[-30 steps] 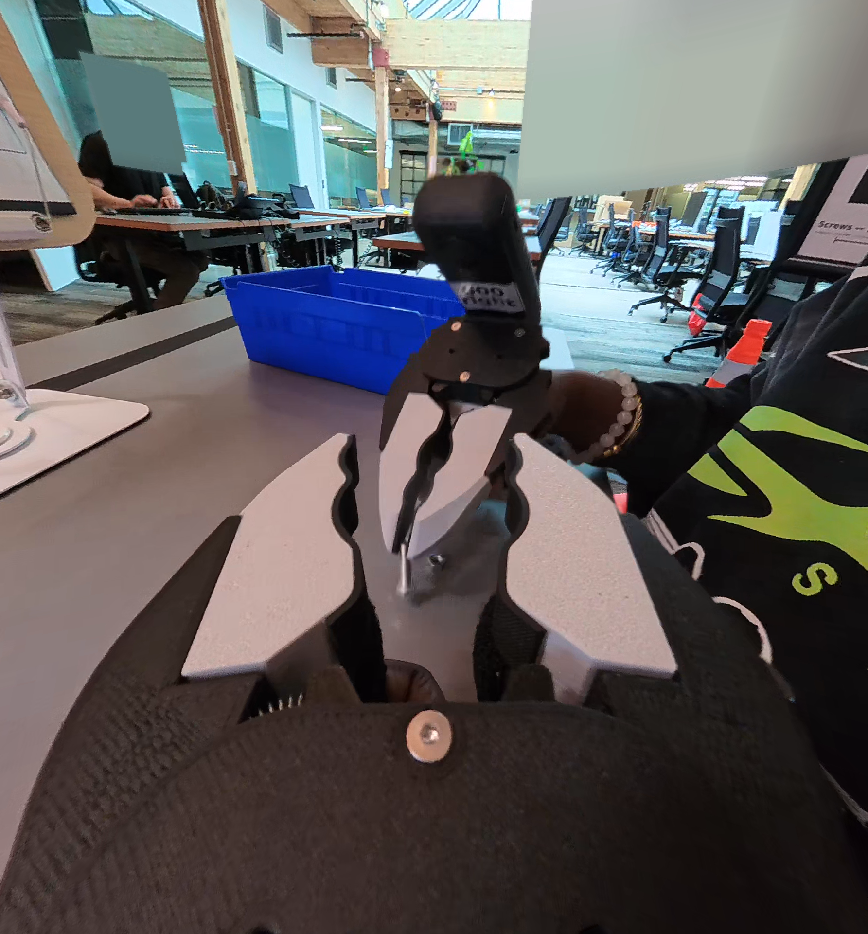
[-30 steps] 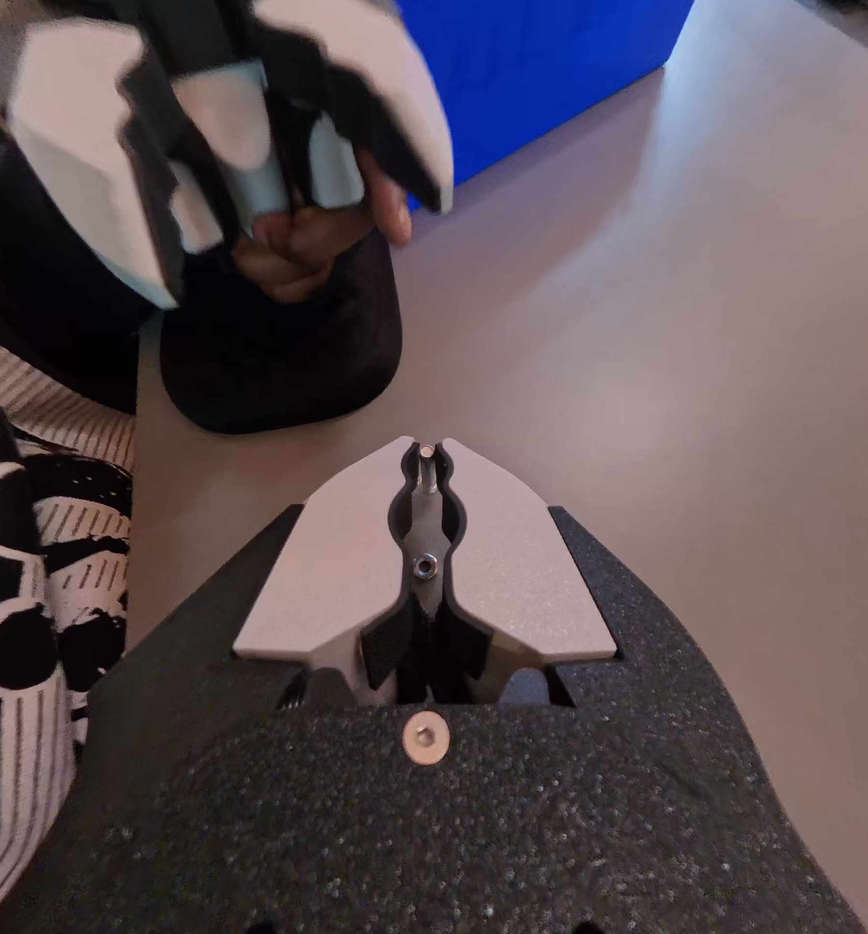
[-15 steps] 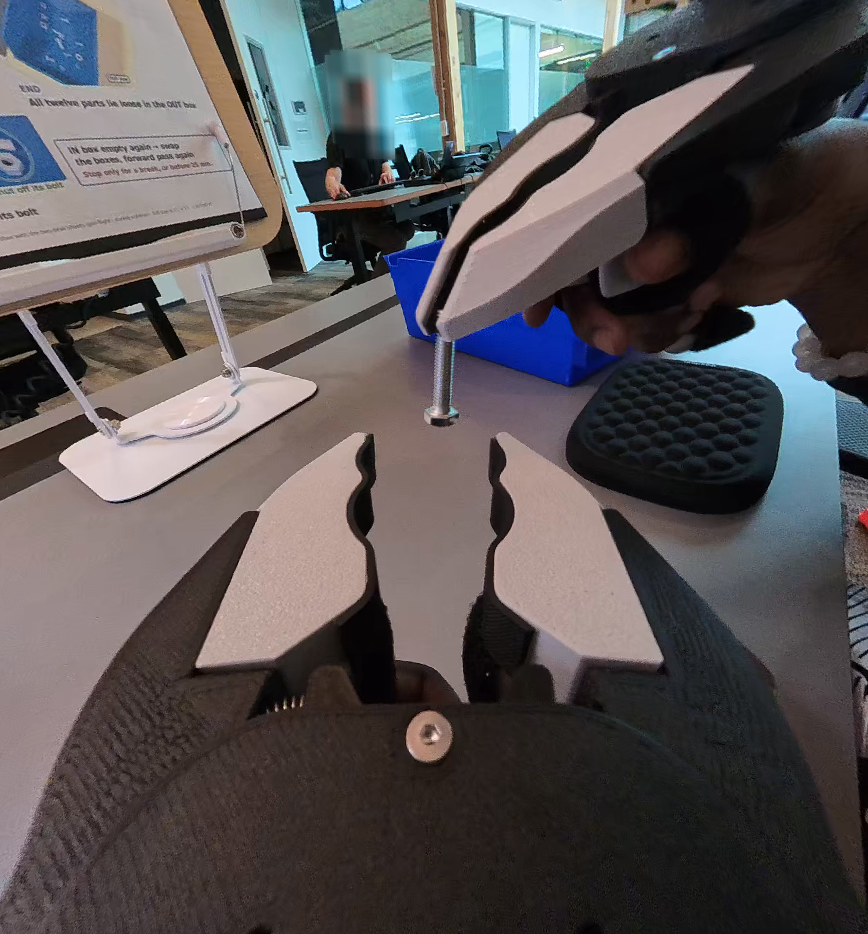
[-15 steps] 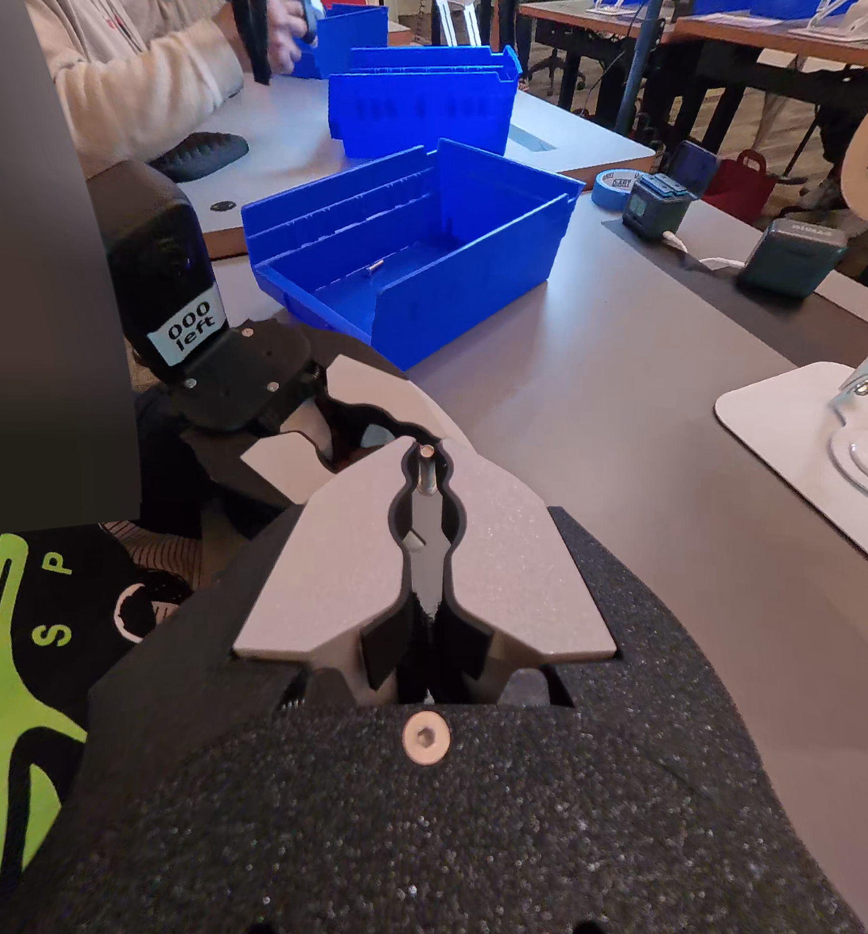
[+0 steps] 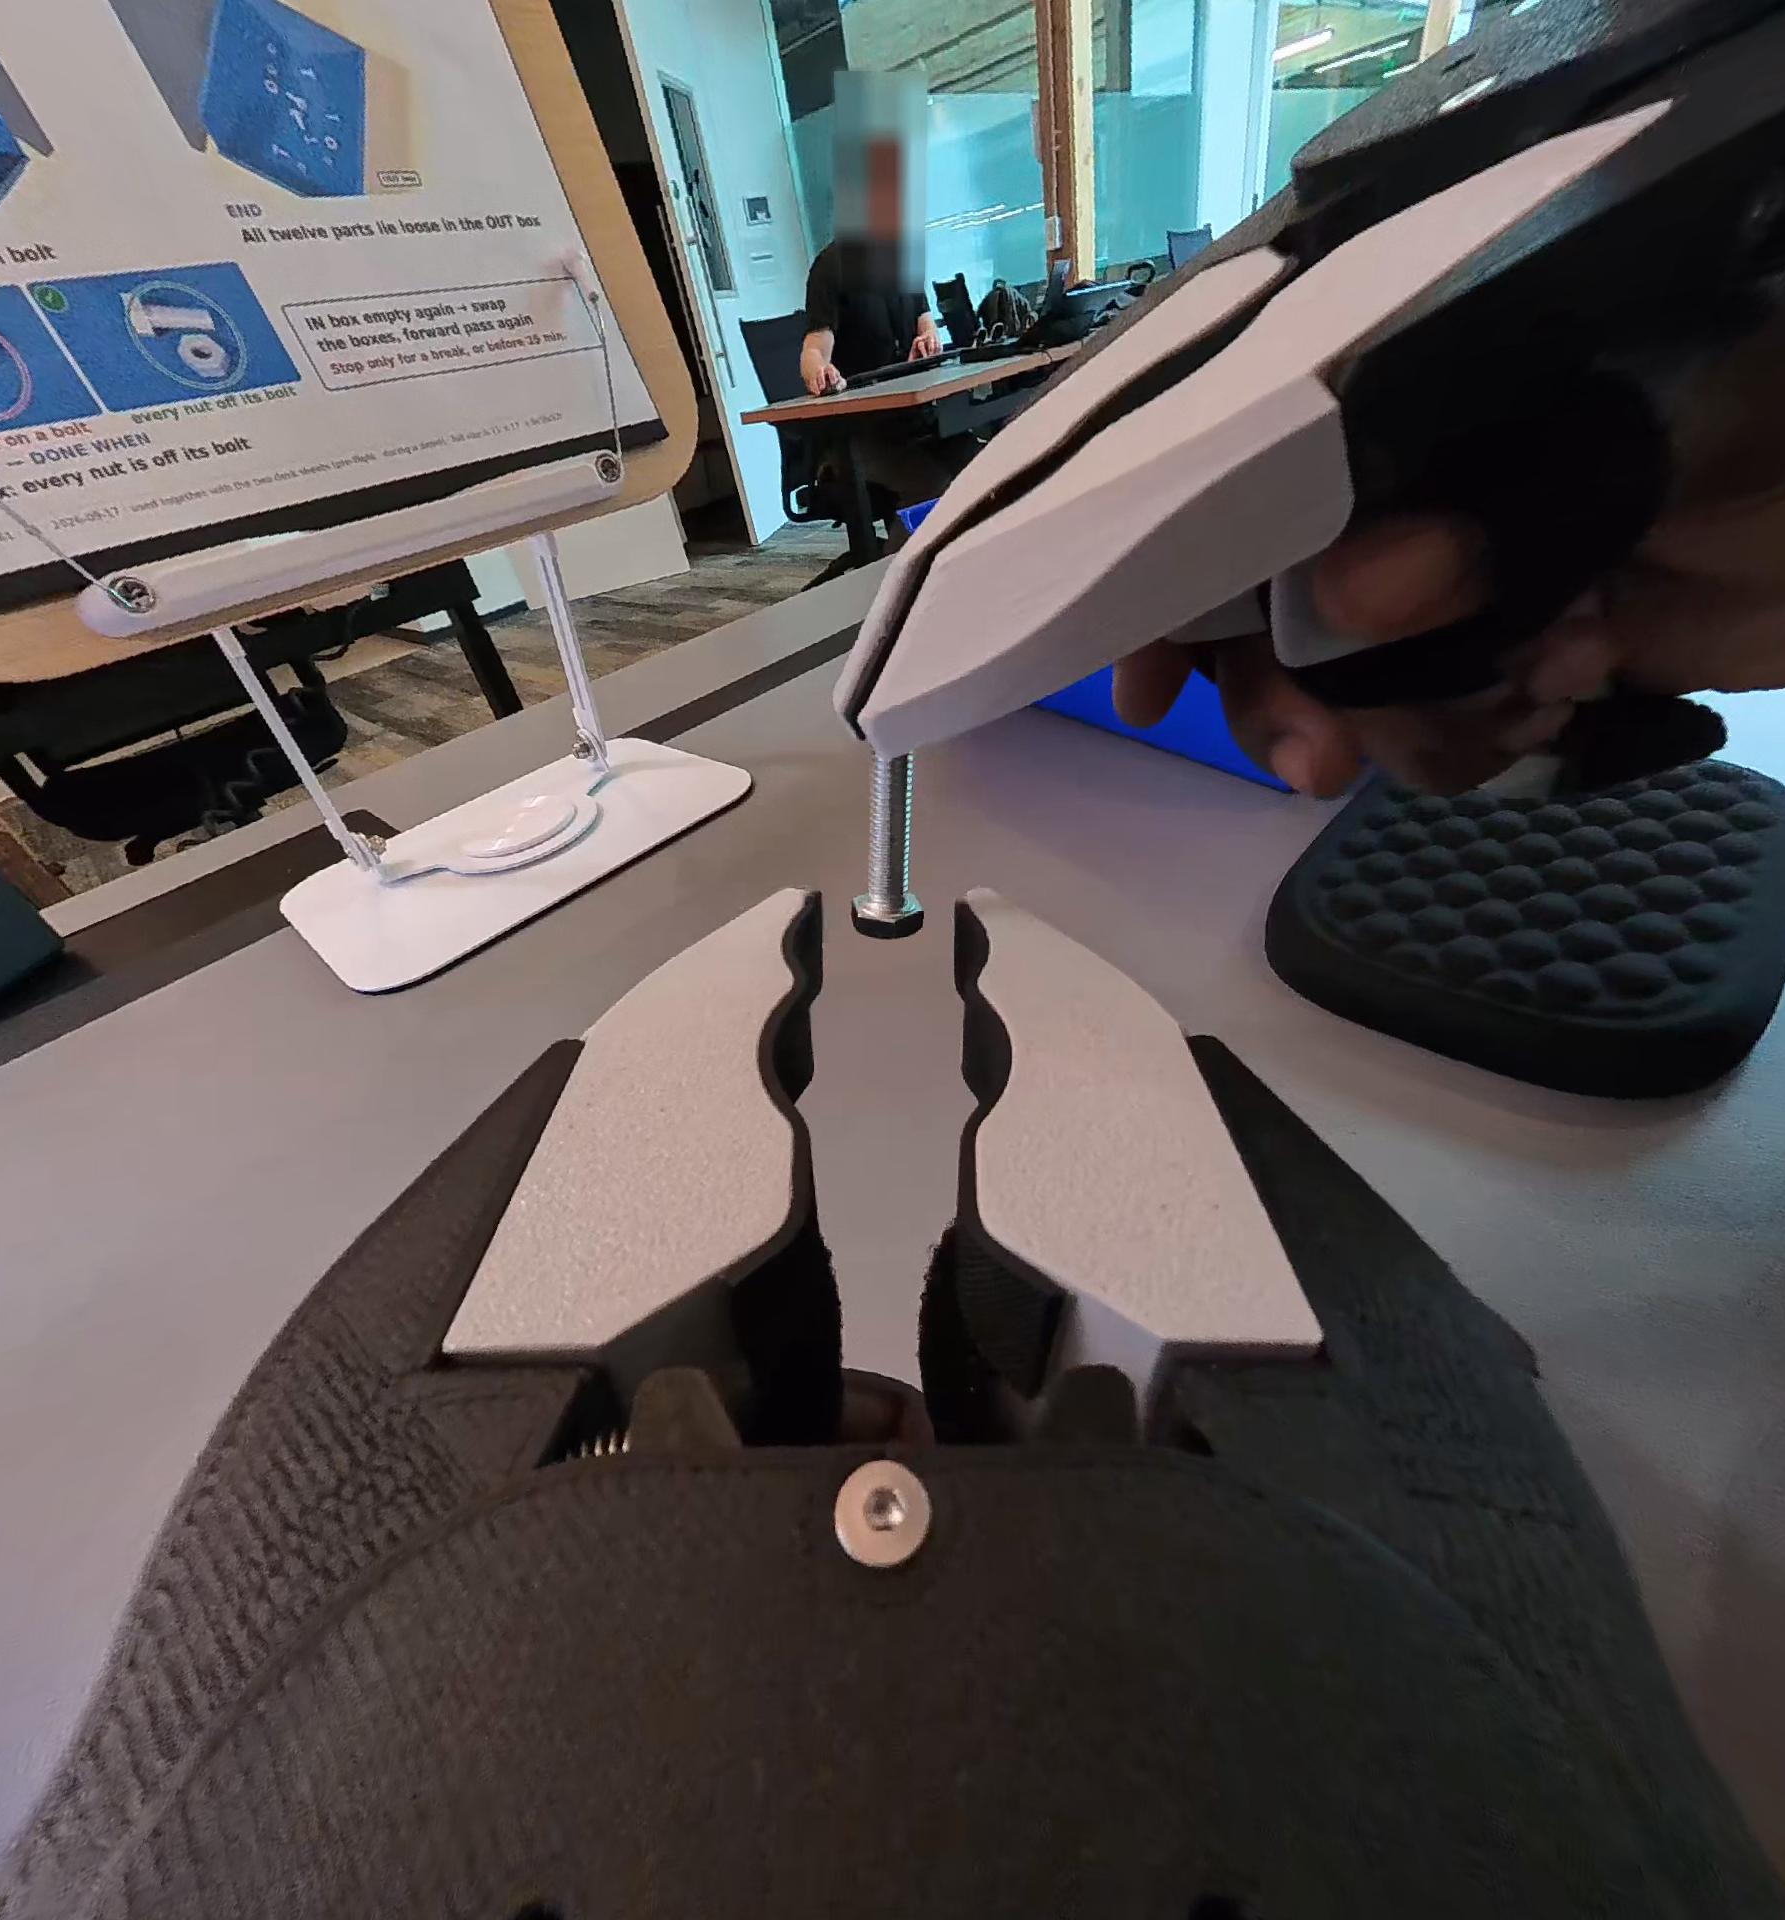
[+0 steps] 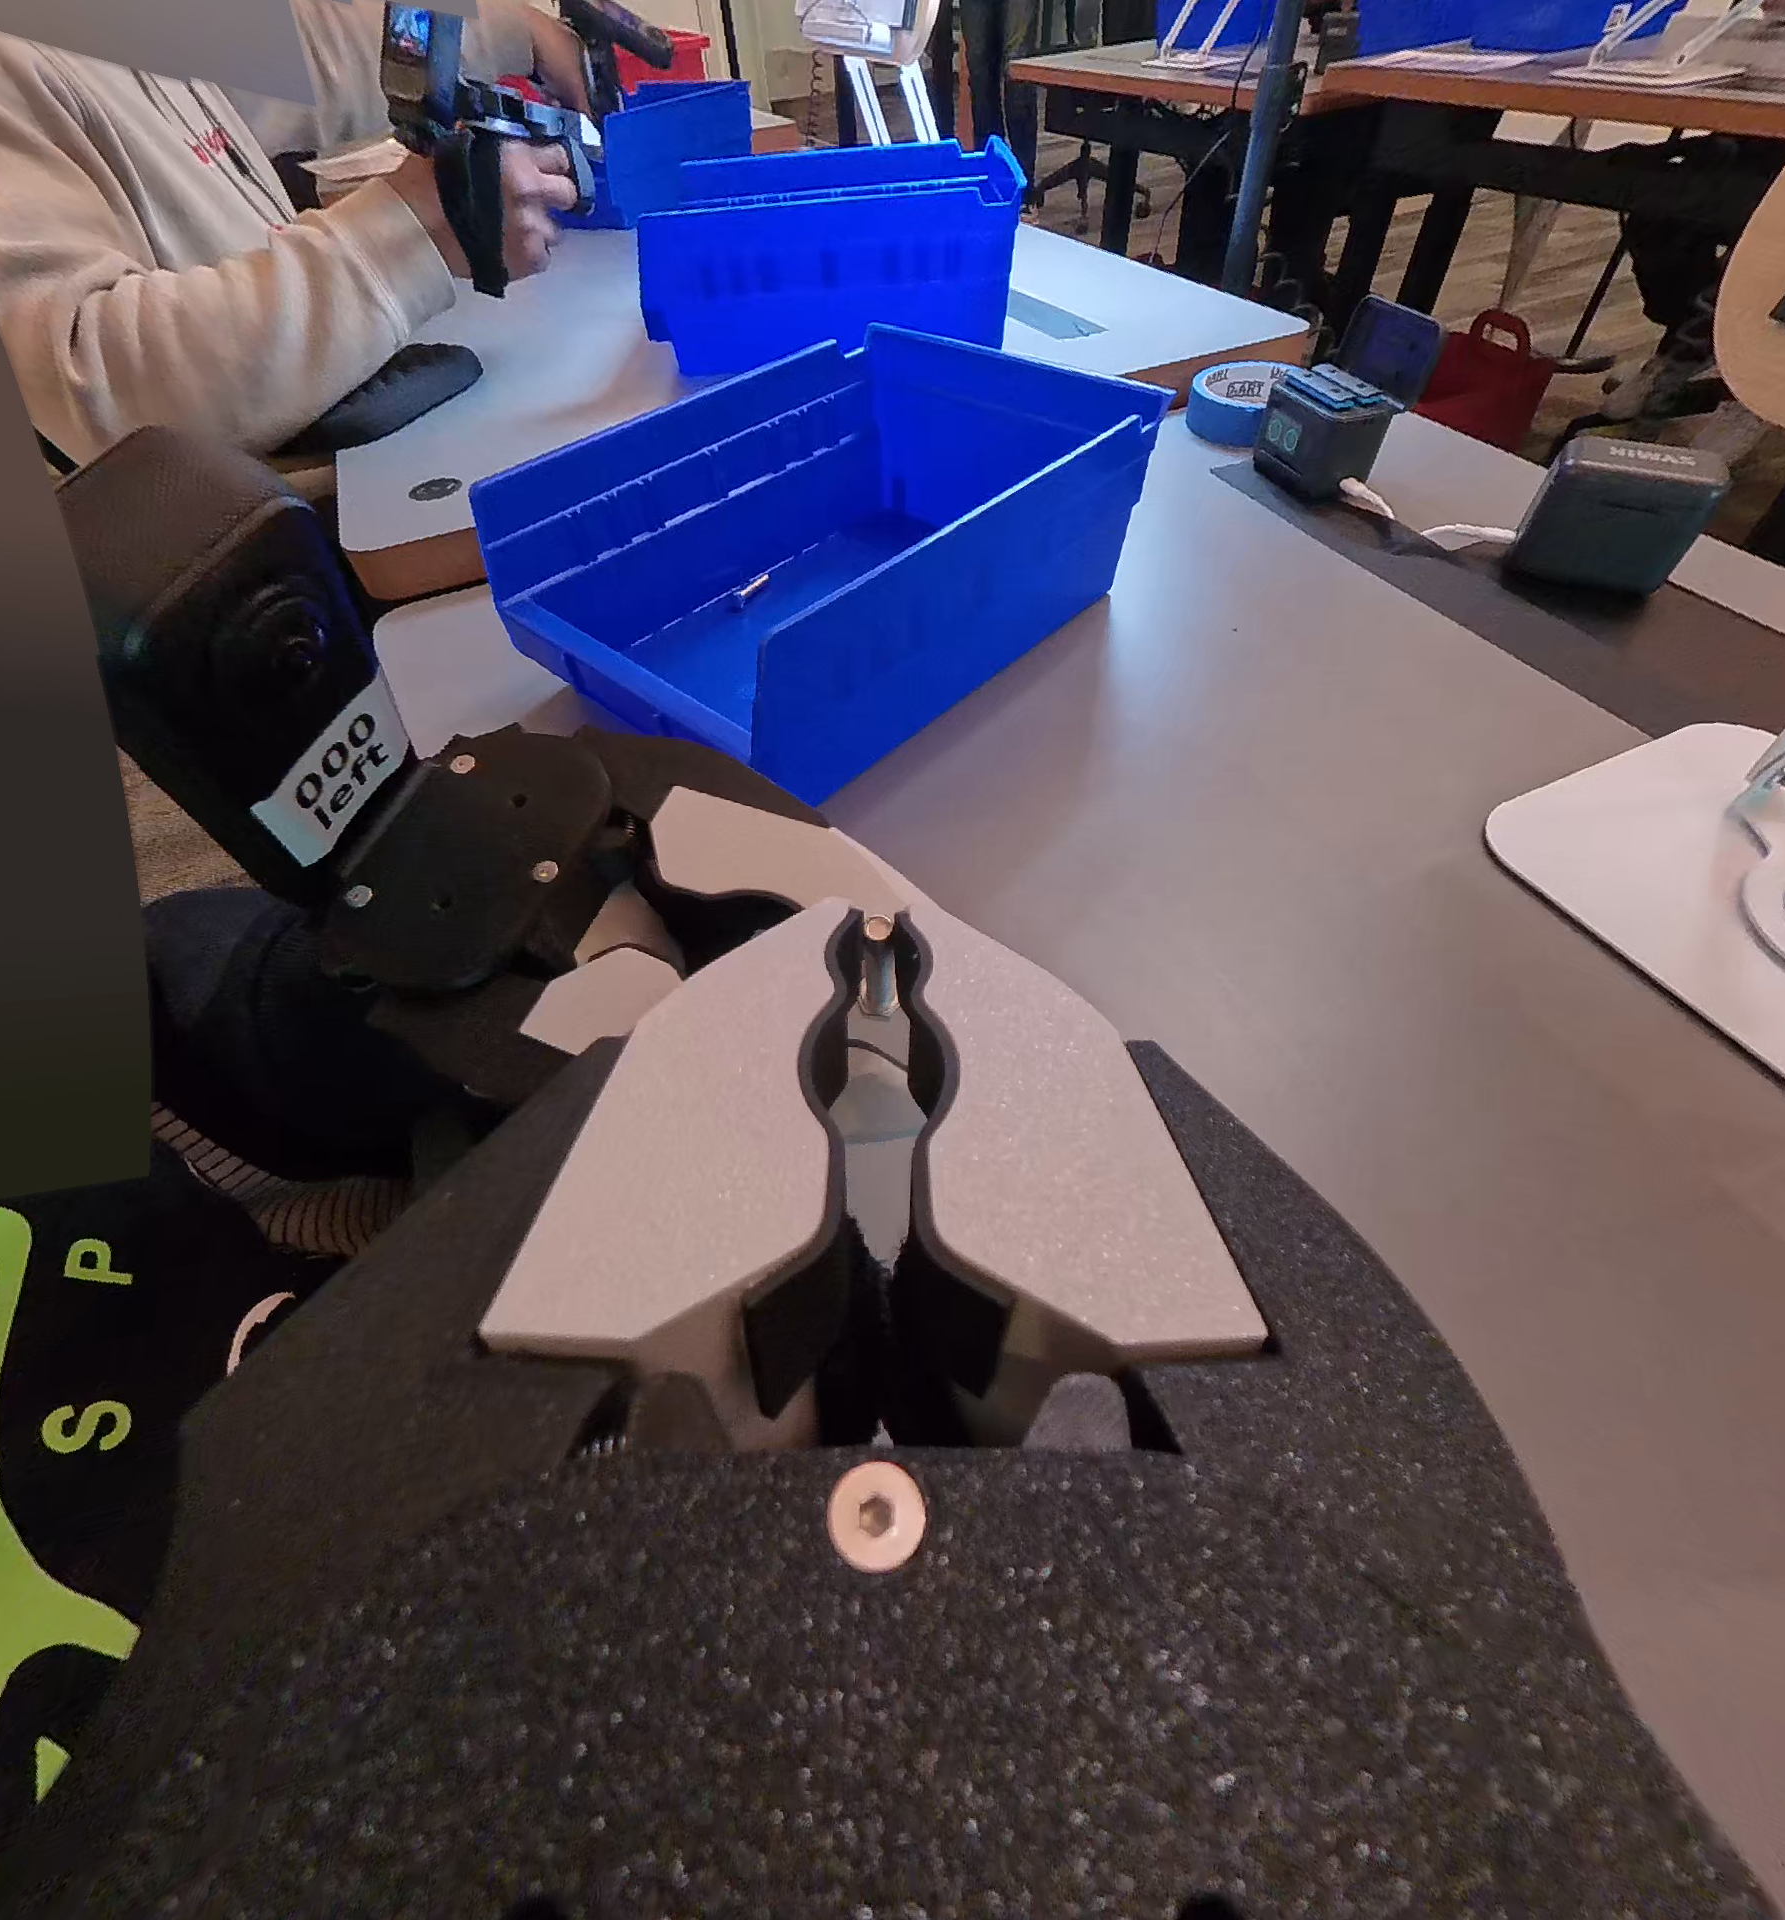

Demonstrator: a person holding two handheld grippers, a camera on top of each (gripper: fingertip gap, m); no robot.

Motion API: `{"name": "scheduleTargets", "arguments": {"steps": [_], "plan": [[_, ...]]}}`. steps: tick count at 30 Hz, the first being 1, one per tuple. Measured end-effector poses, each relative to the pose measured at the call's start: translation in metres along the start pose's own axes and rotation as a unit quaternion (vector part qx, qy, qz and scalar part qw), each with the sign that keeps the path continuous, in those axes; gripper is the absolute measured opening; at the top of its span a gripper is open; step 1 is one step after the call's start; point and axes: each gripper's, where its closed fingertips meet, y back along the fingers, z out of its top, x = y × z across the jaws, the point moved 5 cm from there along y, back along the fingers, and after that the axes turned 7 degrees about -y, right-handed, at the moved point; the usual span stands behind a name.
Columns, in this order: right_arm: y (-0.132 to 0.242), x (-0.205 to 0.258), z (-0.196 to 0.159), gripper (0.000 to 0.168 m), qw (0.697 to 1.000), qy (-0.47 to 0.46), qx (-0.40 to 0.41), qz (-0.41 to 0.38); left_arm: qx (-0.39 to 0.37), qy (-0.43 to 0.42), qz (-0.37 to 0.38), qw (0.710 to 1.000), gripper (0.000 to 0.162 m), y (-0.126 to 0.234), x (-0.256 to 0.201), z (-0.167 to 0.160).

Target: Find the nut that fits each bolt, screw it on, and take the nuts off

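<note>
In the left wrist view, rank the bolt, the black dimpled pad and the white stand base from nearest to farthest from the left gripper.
1. bolt, upright just ahead of the left gripper, held by the right gripper.
2. black dimpled pad, ahead on the right.
3. white stand base, ahead on the left; close to the pad's distance, so this order is uncertain.

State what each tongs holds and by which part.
Right tongs grip the bolt by the tip of its threaded end, head hanging down. Left tongs are open, holding nothing.
</note>
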Motion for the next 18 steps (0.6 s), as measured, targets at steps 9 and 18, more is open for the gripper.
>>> {"name": "scheduleTargets", "arguments": {"steps": [9,18], "plan": [[-0.0018,-0.0013,-0.0007,0.006,1.0,-0.003,0.0,-0.008,0.0,-0.018,0.015,1.0,0.017,-0.0005,0.0003,0.0002],[-0.0025,-0.0008,-0.0015,0.006,1.0,-0.005,0.0,-0.008,0.005,-0.023,0.014,1.0,0.01,-0.0007,0.0001,-0.0008]]}}
